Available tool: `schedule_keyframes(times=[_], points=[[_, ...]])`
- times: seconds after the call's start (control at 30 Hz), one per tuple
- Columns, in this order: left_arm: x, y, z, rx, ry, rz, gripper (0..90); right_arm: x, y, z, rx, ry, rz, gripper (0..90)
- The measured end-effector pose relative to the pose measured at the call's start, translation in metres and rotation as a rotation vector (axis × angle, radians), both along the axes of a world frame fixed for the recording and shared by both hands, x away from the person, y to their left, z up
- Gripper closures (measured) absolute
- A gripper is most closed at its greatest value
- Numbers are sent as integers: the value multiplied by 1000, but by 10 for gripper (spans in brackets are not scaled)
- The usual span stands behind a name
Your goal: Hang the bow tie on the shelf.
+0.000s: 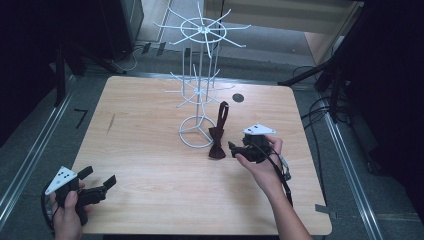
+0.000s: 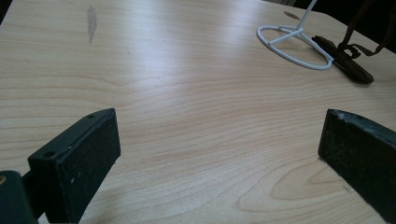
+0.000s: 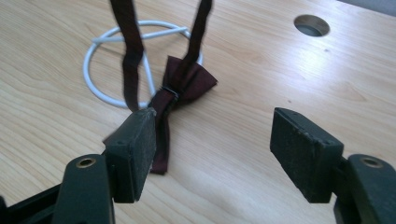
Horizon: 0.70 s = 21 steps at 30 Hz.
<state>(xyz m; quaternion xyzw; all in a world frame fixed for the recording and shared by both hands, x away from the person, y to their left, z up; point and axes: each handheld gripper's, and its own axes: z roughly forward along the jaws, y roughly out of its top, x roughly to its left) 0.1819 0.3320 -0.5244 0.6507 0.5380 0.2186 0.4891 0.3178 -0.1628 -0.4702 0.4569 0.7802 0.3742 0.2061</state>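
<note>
A dark red bow tie [image 1: 217, 146] lies on the wooden table [image 1: 150, 150] beside the ring base of a white wire hook stand [image 1: 199, 90]. Its strap loop [image 1: 223, 112] rises steeply toward the stand's lower arms; I cannot tell what holds it up. My right gripper [image 1: 236, 150] is just right of the bow, open. In the right gripper view the bow tie [image 3: 187, 81] sits ahead of the open right gripper [image 3: 219, 149], with one jaw overlapping the bow's near wing. My left gripper [image 1: 100, 176] hovers open at the front left corner over bare wood, as the left gripper [image 2: 217, 163] view confirms.
A round cable hole [image 1: 238, 97] is in the table behind the bow tie, also seen as the hole [image 3: 311, 24]. The stand's base ring [image 2: 294, 46] and the bow tie [image 2: 348, 65] lie far ahead of the left gripper. Dark curtains, stands and cables surround the table.
</note>
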Motion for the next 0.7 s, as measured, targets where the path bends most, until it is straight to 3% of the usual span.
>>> schedule_keyframes(times=[0.13, 0.7], points=[[0, 0, 0, 0, 0, 0, 0, -6, -19, -4, 4, 7, -21, 321], [0, 0, 0, 4, 0, 2, 0, -28, -66, -26, 21, 30, -83, 324]])
